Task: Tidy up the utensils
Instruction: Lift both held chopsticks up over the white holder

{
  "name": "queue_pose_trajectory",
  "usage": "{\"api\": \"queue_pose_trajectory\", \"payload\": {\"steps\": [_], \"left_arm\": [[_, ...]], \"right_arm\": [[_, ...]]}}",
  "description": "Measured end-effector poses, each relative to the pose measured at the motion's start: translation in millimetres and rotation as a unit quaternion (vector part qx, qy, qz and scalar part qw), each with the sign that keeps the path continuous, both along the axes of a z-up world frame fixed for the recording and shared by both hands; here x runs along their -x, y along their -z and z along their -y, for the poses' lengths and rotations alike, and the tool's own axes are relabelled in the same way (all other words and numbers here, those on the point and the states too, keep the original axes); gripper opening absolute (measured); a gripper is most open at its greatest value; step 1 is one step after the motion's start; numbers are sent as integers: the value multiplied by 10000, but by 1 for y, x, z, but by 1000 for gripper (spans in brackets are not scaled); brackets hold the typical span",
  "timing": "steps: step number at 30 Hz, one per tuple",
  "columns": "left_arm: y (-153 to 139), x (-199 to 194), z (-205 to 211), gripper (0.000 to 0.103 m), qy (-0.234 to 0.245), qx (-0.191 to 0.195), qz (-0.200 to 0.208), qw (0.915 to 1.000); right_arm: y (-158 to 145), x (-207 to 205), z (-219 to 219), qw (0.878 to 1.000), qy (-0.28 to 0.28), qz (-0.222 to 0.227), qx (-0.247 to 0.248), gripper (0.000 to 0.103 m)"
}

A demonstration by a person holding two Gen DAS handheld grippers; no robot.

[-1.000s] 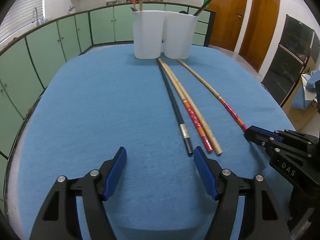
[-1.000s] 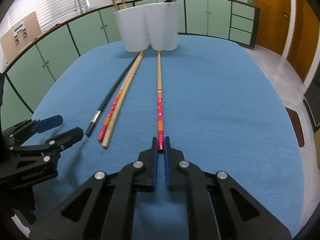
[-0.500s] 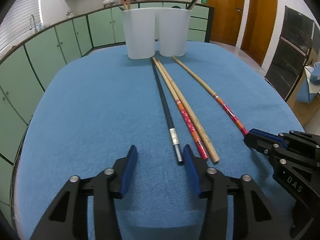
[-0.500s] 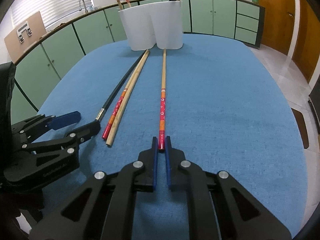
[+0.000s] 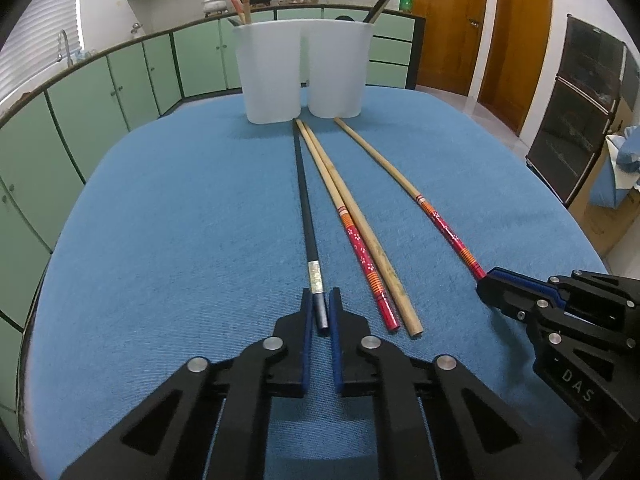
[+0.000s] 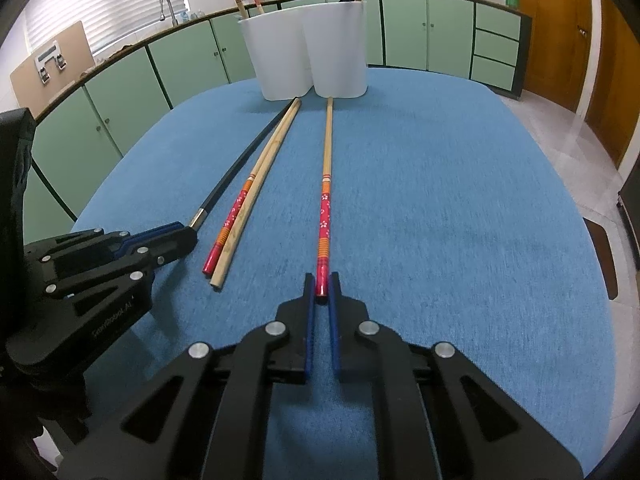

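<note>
Gripping both picks | left claw (image 5: 320,312) clenched on black chopstick (image 5: 305,200) end, right claw (image 6: 322,290) on red chopstick (image 6: 325,200) end, both flat on counter (image 5: 180,220) | next: lift toward cups (image 5: 304,72) at 12 o'clock

Lettering "DAS", white on black, on the body of the right gripper (image 5: 486,285), seen right of the left tool; small script on the left gripper (image 6: 188,236) body, unreadable.
</note>
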State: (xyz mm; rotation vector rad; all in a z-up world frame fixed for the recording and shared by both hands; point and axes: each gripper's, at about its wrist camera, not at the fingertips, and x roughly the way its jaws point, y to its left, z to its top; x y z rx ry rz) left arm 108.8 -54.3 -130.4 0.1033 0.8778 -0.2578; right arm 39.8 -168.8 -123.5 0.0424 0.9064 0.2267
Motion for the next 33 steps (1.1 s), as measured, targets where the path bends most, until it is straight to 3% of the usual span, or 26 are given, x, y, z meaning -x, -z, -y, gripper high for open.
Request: {"api": "queue_pose_trajectory", "payload": {"steps": [6, 12, 25, 33], "left_arm": [[-13, 7, -7, 7, -64, 39, 198, 9998], [-46, 18, -19, 7, -148, 124, 591, 9981], [-122, 25, -32, 6, -164, 338, 1587, 9866], [-156, 14, -32, 6, 6, 498, 1931, 9799]], "right_arm": [[-11, 4, 4, 9999, -17, 165, -14, 5], [-34, 7, 10, 9991, -22, 432, -25, 5], [-101, 3, 28, 9936, -39, 1124, -136, 5], [-151, -13, 31, 9880, -270, 1490, -318, 5]]}}
